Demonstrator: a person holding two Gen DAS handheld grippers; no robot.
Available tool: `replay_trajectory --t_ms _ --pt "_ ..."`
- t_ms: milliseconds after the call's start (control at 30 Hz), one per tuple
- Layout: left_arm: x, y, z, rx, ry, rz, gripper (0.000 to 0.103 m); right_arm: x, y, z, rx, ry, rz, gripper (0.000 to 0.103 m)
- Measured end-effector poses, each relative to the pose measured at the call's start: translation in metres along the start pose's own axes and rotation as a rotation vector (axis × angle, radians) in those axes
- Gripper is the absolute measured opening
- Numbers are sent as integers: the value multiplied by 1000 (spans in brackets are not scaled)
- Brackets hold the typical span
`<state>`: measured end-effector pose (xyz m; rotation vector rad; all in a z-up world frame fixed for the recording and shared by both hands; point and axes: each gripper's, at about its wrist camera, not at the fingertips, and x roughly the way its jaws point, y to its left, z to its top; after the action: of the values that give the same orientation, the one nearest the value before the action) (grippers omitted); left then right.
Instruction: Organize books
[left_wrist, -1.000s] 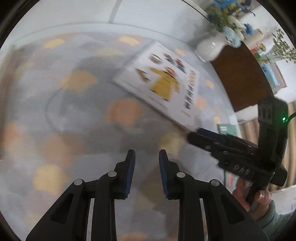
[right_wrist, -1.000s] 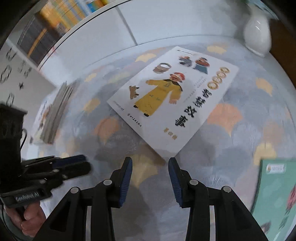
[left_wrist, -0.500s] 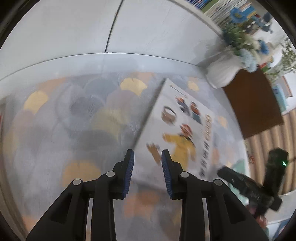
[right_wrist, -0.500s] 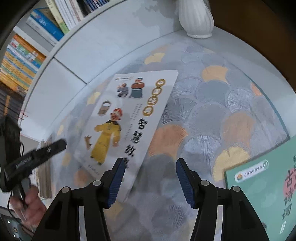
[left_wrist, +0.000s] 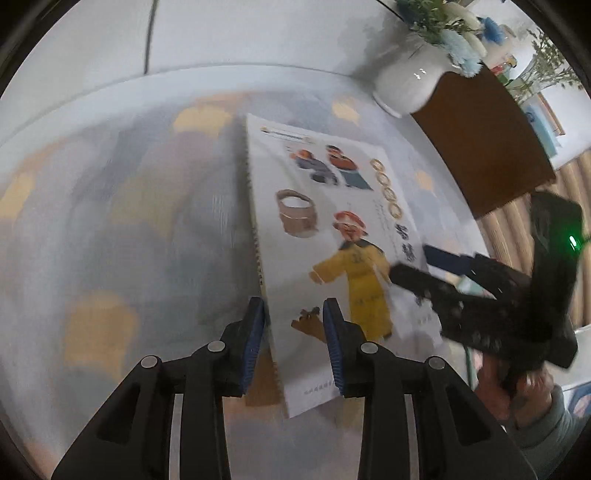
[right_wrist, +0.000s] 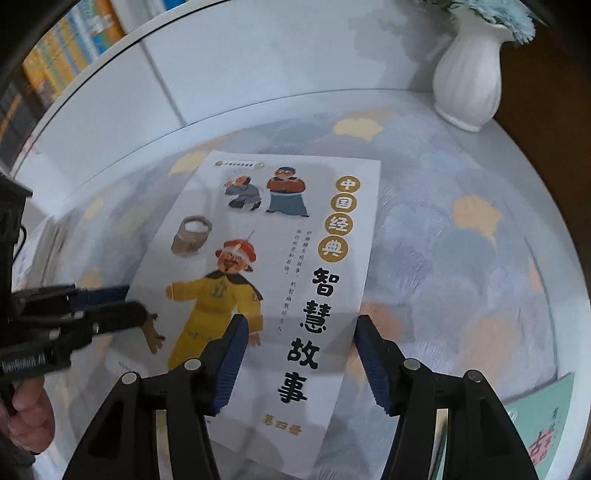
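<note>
A white picture book (right_wrist: 288, 258) with a yellow-robed figure on its cover lies flat on the patterned cloth (right_wrist: 461, 258). My right gripper (right_wrist: 299, 347) hovers over its lower right part. Its jaws are opening, the title column and the book's right edge show between them, and no pad presses on anything. In the left wrist view the same book (left_wrist: 332, 206) runs away from me. My left gripper (left_wrist: 293, 332) stands open astride its spine edge near the lower left corner. Each gripper shows in the other view: the left gripper (right_wrist: 107, 306) and the right gripper (left_wrist: 424, 266).
A white vase (right_wrist: 469, 74) with blue flowers stands at the back right beside a brown surface (left_wrist: 480, 147). A green book (right_wrist: 543, 424) lies at the near right. A stack of thin books (right_wrist: 40, 254) sits at the left, with bookshelves (right_wrist: 55, 55) behind.
Both grippers have moved in over the white book. The right jaws have spread much wider, the left ones slightly. The left gripper now straddles the book's spine edge.
</note>
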<state>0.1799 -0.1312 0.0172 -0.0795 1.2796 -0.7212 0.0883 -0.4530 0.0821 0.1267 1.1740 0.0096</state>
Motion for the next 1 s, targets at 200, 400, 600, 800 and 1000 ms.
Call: replay_trajectory --t_ms 200,400,600,800,1000 --pt "-42 17 -92 -96 10 59 28 -20 55 -53 -118 47 75 59" --pt "-94 52 -180 -260 -10 107 28 -25 119 -127 -222 104 155 59" --pt "-106 66 -224 -318 -19 145 28 -37 139 -161 -210 110 114 58" --pt "-107 60 -240 -315 -70 155 28 -50 134 -184 -126 84 22 56" --pt "-109 55 -248 -277 -58 167 28 -57 136 -202 -91 55 14 56"
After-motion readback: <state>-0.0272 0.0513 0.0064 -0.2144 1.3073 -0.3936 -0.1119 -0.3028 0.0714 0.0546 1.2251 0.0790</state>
